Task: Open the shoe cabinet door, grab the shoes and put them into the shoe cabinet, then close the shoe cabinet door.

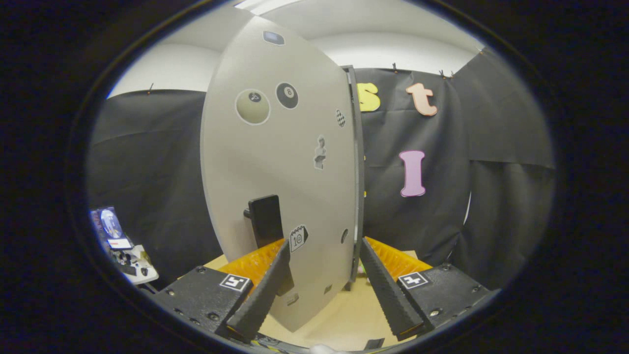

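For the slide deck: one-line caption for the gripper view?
Open gripper straddles the edge of the grey cabinet door, black handle just ahead of its fingers.

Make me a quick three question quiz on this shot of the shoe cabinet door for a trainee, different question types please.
1. True or false: the tool is clamped shut on the black handle.
2. Multiple choice: where does the free edge of the grey cabinet door sit relative to the fingers? A) between them B) far beyond them C) left of both fingers.
3. Fill in: the round sticker high on the door pictures a black ____ ball.

Key
1. False. The fingers stand apart, and the handle is just ahead of the left finger, not pressed by both.
2. A. The door is swung open, its edge in the gap.
3. Eight.
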Demonstrator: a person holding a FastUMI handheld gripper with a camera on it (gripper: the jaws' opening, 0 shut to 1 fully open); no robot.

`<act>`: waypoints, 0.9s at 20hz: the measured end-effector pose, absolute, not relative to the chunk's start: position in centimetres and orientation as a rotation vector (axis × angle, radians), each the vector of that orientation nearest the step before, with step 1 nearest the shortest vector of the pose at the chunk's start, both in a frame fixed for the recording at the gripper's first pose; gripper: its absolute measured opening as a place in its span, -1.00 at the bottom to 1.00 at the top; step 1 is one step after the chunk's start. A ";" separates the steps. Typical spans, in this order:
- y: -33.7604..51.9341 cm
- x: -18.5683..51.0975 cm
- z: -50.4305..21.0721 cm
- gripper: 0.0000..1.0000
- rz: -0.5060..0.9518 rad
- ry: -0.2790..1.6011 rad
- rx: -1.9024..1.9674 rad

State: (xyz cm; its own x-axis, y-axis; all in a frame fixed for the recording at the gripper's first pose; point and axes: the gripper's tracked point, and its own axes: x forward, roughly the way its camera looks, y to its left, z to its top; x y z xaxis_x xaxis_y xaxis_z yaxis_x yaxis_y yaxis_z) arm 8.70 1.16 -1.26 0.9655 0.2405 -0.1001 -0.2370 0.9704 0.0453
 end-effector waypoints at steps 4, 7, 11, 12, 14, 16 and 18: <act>6.5 10.4 -1.6 0.90 0.270 0.111 0.053; 10.4 12.8 -1.7 0.90 0.307 0.119 0.062; 15.1 16.7 -0.9 1.00 0.329 0.111 0.052; 15.7 17.7 -0.8 1.00 0.321 0.112 0.055; 16.2 18.5 -0.3 1.00 0.303 0.100 0.069; 16.1 18.5 0.1 1.00 0.282 0.092 0.072; 15.9 17.9 0.1 1.00 0.262 0.087 0.065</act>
